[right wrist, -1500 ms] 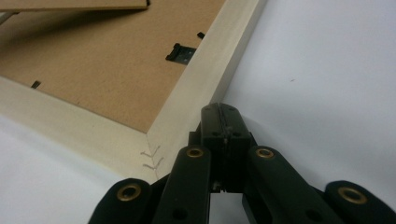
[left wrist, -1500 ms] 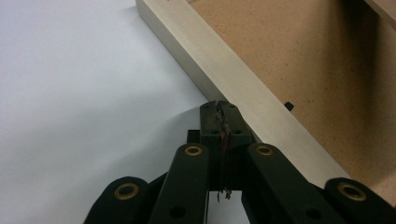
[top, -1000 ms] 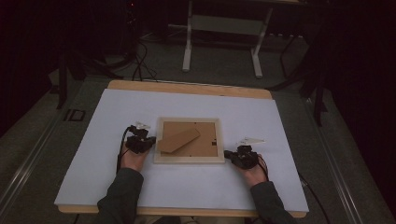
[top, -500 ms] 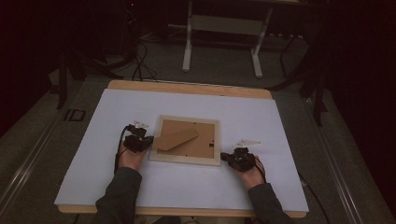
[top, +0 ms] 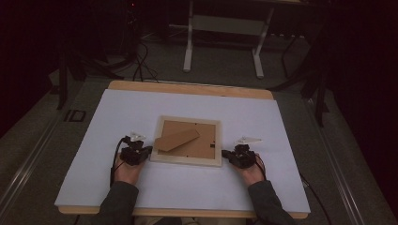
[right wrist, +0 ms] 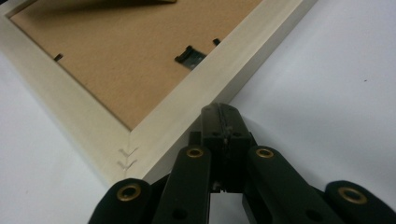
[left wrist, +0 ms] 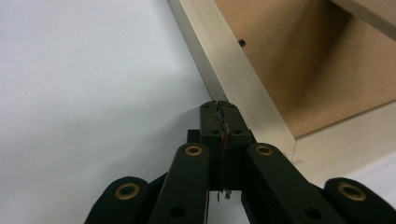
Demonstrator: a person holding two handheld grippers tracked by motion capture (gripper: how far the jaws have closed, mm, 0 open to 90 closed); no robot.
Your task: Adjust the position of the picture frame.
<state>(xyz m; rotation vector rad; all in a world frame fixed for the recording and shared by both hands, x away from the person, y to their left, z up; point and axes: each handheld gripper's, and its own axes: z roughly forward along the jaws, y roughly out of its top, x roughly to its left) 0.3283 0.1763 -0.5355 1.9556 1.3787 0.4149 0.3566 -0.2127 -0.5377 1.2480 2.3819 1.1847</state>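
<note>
Wooden frame face-down, holds cardboard backing; closed grippers flank.

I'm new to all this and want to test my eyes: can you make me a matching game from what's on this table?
Things:
1. picture frame
2. brown stand flap
3. left tool
4. right tool

Places or states:
A. shut, at the frame's left edge
B. lies face down on the white sheet
C. shut, at the frame's right edge
D. lies slantwise on the frame's back

Pairs: 1-B, 2-D, 3-A, 4-C
</note>
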